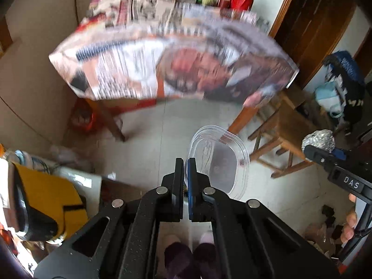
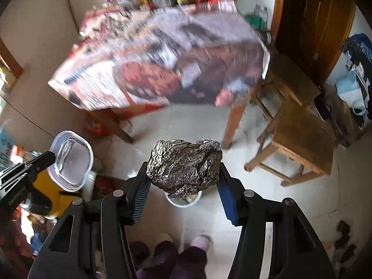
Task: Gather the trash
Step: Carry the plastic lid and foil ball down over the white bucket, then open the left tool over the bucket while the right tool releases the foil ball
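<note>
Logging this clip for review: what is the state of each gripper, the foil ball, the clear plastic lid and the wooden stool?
left gripper: shut on the clear plastic lid's rim.
right gripper: shut on the foil ball.
foil ball: crumpled, held in the air.
clear plastic lid: held by its edge, off the floor.
wooden stool: upright on the floor, seat bare.

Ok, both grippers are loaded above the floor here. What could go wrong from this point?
The left gripper pinches the clear plastic lid only at its rim, so the lid could swing or slip out. The right gripper holds the crumpled foil ball between angled pads; the foil may crush and drop. The white container on the floor is mostly hidden beneath the foil, so a release might miss it.
</note>
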Motion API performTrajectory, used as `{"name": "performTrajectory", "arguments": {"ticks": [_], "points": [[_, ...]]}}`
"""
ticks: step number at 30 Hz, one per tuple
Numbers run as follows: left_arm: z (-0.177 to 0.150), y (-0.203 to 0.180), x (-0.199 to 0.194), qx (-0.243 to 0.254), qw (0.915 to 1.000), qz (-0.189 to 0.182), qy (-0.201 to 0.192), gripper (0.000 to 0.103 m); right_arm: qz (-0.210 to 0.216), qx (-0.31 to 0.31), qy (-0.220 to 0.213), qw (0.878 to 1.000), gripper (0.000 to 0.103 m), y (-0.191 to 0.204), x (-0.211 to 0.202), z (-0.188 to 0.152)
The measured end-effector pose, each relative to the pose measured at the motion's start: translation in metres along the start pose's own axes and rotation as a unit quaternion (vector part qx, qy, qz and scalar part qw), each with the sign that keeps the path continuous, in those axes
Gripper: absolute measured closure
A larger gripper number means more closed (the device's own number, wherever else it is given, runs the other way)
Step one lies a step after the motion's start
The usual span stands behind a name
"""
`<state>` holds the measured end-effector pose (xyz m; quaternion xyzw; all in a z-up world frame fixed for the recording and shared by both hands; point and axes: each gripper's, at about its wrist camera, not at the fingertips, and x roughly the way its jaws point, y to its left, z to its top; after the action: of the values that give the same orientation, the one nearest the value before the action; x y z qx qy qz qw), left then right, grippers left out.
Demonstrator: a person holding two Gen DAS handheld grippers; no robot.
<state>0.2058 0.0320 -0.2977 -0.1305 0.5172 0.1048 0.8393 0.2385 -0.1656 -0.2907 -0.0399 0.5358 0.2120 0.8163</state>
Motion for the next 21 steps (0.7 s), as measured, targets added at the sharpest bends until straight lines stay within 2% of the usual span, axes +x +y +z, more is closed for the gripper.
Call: {"name": "performTrajectory", "arguments": {"ticks": [9, 17, 20, 21], "points": [[-0.042, -0.005, 0.121, 0.016, 0.998, 0.015, 0.06, 0.102, 0.01, -0.005, 0.064, 0.998, 0.052, -0.011, 0.104, -0.031], [-0.071, 0.004, 0.188, 0.007, 0.9966, 0.023, 0.079, 0.102, 0.047, 0.01, 0.08, 0.996, 0.05, -0.003, 0.174, -0.047], [-0.083, 0.009, 0.211, 0.0, 0.9955, 0.025, 0.091, 0.102, 0.077, 0.024, 0.097, 0.992, 0.04, -0.005, 0.2, -0.052], [-0.086, 0.01, 0.217, -0.004, 0.9951, 0.023, 0.096, 0.102, 0.084, 0.024, 0.109, 0.99, 0.032, -0.004, 0.207, -0.052]]}}
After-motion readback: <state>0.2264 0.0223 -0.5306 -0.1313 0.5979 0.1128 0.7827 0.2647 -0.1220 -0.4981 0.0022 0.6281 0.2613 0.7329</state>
